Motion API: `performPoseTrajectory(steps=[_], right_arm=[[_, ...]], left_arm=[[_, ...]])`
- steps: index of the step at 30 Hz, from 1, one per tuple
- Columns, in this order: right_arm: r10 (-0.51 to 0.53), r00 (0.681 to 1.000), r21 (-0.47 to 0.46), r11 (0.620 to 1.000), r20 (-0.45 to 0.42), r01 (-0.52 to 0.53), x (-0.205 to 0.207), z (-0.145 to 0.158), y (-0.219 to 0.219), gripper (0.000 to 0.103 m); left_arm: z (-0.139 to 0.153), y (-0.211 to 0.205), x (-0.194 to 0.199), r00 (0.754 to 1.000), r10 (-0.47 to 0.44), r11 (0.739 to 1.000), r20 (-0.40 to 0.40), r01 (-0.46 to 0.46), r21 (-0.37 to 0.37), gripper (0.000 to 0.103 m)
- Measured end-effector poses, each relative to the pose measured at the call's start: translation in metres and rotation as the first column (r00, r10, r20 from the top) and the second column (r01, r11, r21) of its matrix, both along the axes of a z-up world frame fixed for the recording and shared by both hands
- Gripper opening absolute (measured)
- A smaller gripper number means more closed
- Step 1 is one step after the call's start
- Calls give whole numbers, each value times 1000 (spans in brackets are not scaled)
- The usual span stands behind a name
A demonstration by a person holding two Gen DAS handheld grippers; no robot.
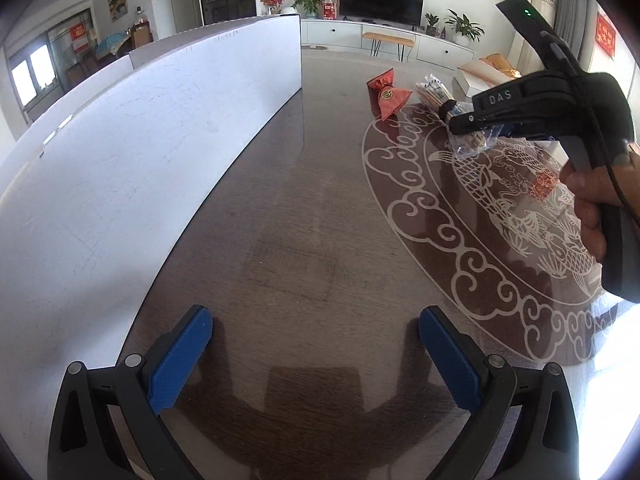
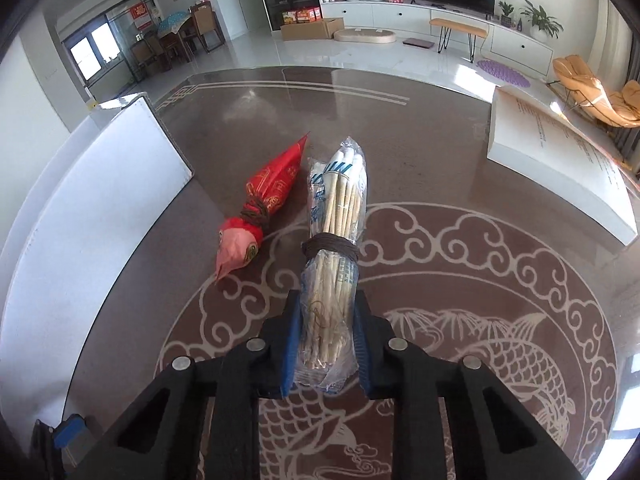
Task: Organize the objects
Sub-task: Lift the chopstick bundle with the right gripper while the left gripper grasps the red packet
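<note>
Right gripper (image 2: pixel 326 344): its blue fingers (image 2: pixel 291 340) are closed on the near end of the chopstick bundle, one pad pressed to each side of the plastic wrap; in the left wrist view the same gripper (image 1: pixel 472 118) shows at 2 o'clock, gripped by a bare hand (image 1: pixel 592 208).

Chopstick bundle (image 2: pixel 334 248): pale wooden sticks in clear plastic sleeves with blue print, bound round the middle by a dark brown cord. It runs from the fingers toward 12 o'clock in the right wrist view. Whether its far end rests on the tabletop or hangs just above it cannot be told. In the left wrist view it (image 1: pixel 440 98) juts out past the right gripper's fingers.

Red packet (image 2: pixel 260 208): a shiny red and gold wrapped item tied with brown cord, lying on the tabletop just beside the bundle at its 9 o'clock, tip pointing to 1 o'clock. In the left wrist view it (image 1: pixel 386 94) sits near 1 o'clock.

Left gripper (image 1: pixel 316 356): fingers (image 1: pixel 180 360) spread wide apart with nothing between them, low over bare tabletop.

Tabletop (image 2: pixel 440 168): dark brown and glossy, with a pale round fish-and-cloud motif (image 2: pixel 500 280) under the right gripper.

White panel (image 1: pixel 140 140): a long upright board along the tabletop's edge, at 10 o'clock in the left wrist view.

White box (image 2: pixel 560 164): flat, on the tabletop at 2 o'clock in the right wrist view, well apart from the bundle.
</note>
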State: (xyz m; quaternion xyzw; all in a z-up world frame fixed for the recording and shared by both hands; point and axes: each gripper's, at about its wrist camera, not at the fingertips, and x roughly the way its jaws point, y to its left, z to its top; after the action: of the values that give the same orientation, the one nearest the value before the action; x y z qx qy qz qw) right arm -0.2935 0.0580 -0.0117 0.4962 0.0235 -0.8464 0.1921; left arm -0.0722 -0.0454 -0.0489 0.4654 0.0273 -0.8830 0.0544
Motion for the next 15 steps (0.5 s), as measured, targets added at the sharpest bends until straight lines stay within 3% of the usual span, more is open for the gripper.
performPoseTrajectory(steps=[7,9,11,15], right_arm=[[-68,998,-79,995,8,69,136,-6,97,26],[-105,994,-57,993,-2,105,166,-5,116,40],[-120,992,-23,993,-28,119,182,-1,125,71],[-92,991,54,994,-98,98,186,3,120,76]], left_arm=[[0,1,1,1000,0,1000,-2,0,1,103],[0,1,1,1000,0,1000,-2,0,-1,103],[0,1,1,1000,0,1000,-2,0,0,103],[0,2,2,1000,-6,1000,-3,6,0,103]])
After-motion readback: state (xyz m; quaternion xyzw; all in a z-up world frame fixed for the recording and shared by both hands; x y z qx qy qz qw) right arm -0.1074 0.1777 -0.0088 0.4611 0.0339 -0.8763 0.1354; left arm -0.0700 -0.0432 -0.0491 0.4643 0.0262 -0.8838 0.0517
